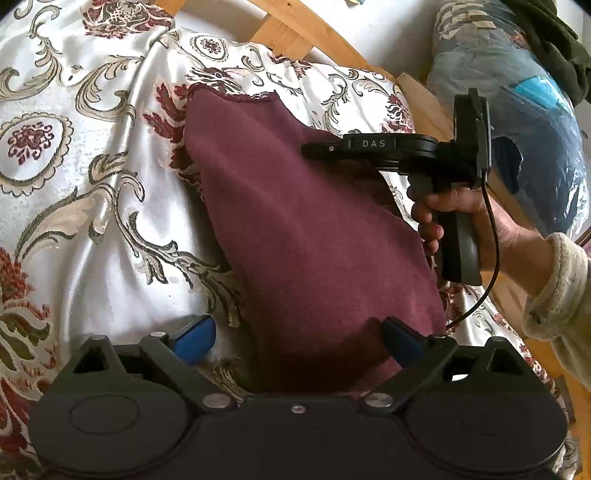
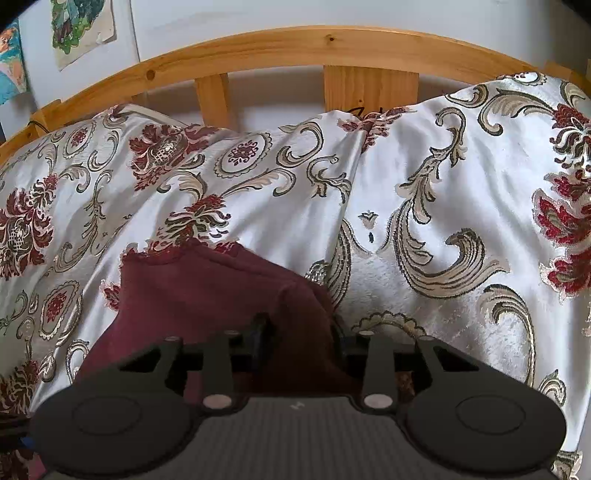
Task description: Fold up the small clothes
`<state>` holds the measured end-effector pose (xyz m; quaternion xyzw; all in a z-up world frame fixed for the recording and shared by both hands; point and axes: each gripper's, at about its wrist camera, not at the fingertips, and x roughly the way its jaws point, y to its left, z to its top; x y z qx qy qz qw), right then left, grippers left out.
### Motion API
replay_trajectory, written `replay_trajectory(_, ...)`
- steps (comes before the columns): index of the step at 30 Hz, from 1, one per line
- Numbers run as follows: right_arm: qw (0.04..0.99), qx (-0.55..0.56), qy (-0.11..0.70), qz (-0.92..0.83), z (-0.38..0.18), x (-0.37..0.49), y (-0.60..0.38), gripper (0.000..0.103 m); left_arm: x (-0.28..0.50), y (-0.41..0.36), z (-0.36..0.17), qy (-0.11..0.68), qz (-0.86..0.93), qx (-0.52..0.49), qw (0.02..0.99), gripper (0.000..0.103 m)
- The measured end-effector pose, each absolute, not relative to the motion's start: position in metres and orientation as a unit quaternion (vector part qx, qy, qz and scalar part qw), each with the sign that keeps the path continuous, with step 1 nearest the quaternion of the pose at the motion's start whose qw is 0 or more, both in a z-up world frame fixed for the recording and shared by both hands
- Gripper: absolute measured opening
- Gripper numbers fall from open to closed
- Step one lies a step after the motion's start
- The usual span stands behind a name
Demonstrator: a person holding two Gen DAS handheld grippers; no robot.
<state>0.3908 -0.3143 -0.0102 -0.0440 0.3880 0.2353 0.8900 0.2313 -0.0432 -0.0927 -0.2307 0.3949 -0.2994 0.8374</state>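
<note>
A maroon cloth (image 1: 303,229) lies on the patterned bedspread (image 1: 92,184), with a scalloped far edge. My left gripper (image 1: 299,341) is open over its near end; the blue fingertips (image 1: 195,339) stand wide apart with cloth between them. My right gripper (image 1: 314,150) reaches in from the right, low over the cloth's right side. In the right wrist view the cloth (image 2: 207,295) is bunched between my right gripper's (image 2: 299,338) fingers, which stand apart; the right finger is mostly hidden by cloth.
A wooden bed frame (image 2: 280,44) runs along the far side by a white wall. A plastic-wrapped bundle (image 1: 517,122) lies at the right. Pictures (image 2: 81,26) hang on the wall. Bedspread (image 2: 443,221) extends right and left.
</note>
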Motion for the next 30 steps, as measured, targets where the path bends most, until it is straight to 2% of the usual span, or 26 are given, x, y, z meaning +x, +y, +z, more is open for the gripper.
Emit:
replay_trajectory(6,0.895,-0.072,0.381,0.222,-0.003,0.379,-0.308,0.025,0.234,-0.045,-0.092,0.403,-0.314,-0.237,0.826,0.092)
replay_trajectory(9,0.897,-0.081,0.376,0.217,0.000,0.372,-0.305,0.021,0.235,-0.045,-0.093,0.408,-0.321,-0.248,0.818,0.082)
replay_trajectory(22,0.908,-0.099,0.354,0.202,0.012,0.354,-0.295,0.017,0.233,-0.046,-0.076,0.405,-0.290,-0.243,0.832,0.048)
replay_trajectory(30,0.930,-0.089,0.294,0.202,0.034,0.341,-0.290,0.016,0.233,-0.034,-0.039,0.354,-0.267,-0.186,0.877,0.043)
